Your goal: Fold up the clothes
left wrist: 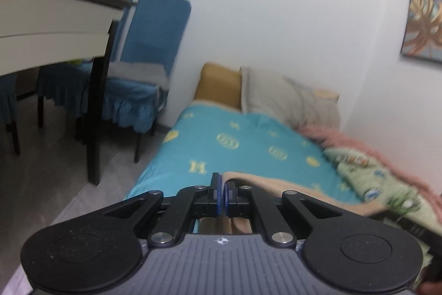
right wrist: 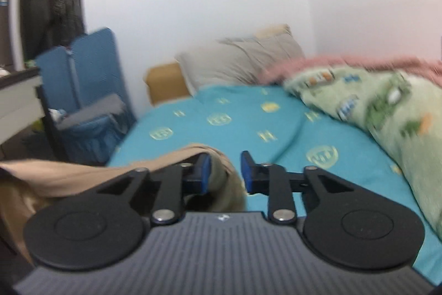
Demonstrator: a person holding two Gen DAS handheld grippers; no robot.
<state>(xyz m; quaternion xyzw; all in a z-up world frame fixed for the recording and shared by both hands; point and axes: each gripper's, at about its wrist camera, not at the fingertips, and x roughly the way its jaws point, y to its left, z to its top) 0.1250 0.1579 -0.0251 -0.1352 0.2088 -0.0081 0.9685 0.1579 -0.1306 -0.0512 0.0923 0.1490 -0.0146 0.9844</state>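
Note:
A tan garment [left wrist: 276,184] lies on the turquoise bed sheet [left wrist: 221,140]. My left gripper [left wrist: 223,188] is shut on the garment's edge, lifting it a little above the bed. In the right wrist view the same tan garment [right wrist: 69,173] stretches off to the left and drapes over my left finger. My right gripper [right wrist: 225,170] is open, with a fold of the garment between and below the fingers; the blue pads do not press it.
A green patterned quilt [right wrist: 386,107] and a pink blanket [right wrist: 359,62] are heaped at the bed's right. Grey pillows [right wrist: 243,60] lie at the head. Blue-covered chairs [left wrist: 149,60] and a table [left wrist: 55,13] stand left of the bed.

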